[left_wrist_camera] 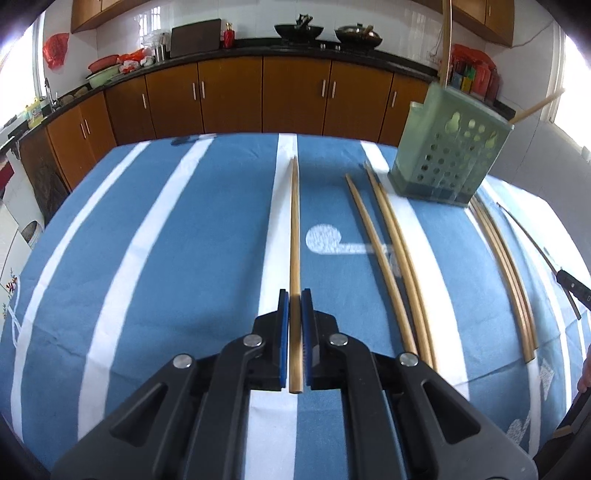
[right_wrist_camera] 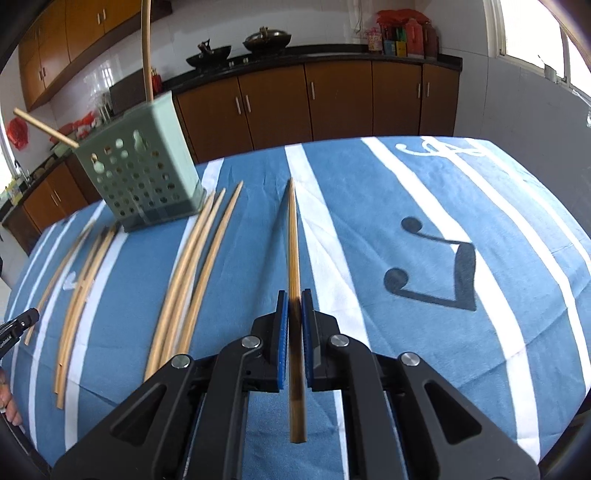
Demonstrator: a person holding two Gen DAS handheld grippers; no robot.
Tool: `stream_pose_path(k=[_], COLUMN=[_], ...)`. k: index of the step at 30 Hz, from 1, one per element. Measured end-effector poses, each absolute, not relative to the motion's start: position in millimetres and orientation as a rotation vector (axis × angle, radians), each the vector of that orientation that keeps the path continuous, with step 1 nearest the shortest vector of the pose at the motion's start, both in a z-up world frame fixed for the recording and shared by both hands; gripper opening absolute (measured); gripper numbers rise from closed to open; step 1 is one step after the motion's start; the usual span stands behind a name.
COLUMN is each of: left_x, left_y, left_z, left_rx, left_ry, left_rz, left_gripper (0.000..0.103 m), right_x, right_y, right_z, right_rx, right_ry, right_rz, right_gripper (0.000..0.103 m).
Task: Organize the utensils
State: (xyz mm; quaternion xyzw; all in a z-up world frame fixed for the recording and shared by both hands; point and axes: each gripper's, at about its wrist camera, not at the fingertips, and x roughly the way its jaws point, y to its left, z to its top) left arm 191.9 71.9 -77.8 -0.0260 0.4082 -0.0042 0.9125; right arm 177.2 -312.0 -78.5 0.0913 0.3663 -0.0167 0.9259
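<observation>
My left gripper (left_wrist_camera: 294, 295) is shut on a wooden chopstick (left_wrist_camera: 294, 236) that points forward over the blue striped tablecloth (left_wrist_camera: 166, 240). My right gripper (right_wrist_camera: 294, 297) is shut on another chopstick (right_wrist_camera: 293, 243), also pointing forward. A green perforated utensil holder (left_wrist_camera: 447, 151) stands at the right in the left view and at the left in the right wrist view (right_wrist_camera: 144, 173), with two chopsticks sticking out of it. Several loose chopsticks (left_wrist_camera: 391, 258) lie on the cloth near it; they also show in the right view (right_wrist_camera: 192, 273).
Brown kitchen cabinets (left_wrist_camera: 229, 99) and a dark counter with woks (left_wrist_camera: 299, 31) run behind the table. The other gripper's tip (left_wrist_camera: 572, 288) shows at the right edge of the left view. The table edge falls away at the far side.
</observation>
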Motion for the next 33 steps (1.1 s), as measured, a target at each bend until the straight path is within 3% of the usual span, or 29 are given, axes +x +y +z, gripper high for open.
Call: stream_pose_path(k=[7, 18, 19, 21, 22, 25, 28, 33], left_x=[186, 188, 187, 188, 188, 189, 188, 186], left_y=[79, 79, 80, 79, 80, 79, 77, 76], left_z=[-38, -47, -46, -46, -46, -46, -46, -41], left_rx=[-0.089, -0.090, -0.088, -0.087, -0.086, -0.084, -0.082, -0.083], left_ry=[0.725, 0.754, 0.754, 0.754, 0.754, 0.753, 0.751, 0.736], left_rz=[-0.001, -0.001, -0.001, -0.003, -0.003, -0.007, -0.011, -0.012], left_gripper=[0.008, 0.008, 0.008, 0.008, 0.008, 0.008, 0.008, 0.008], right_x=[173, 184, 183, 180, 180, 180, 181, 178], right_y=[-316, -319, -318, -316, -315, -310, -310, -312], right_z=[-53, -106, -108, -107, -107, -110, -110, -102], right_rx=[0.185, 0.198, 0.193, 0.182, 0.171, 0.125, 0.109, 0.115], right_ry=[0.682, 0.896, 0.898, 0.889, 0.886, 0.888, 0.887, 0.859], right_rz=[-0.037, -0.036, -0.035, -0.034, -0.034, -0.041, -0.041, -0.038], right_gripper=[0.008, 0.010, 0.013, 0.037, 0.038, 0.037, 0.010, 0.008])
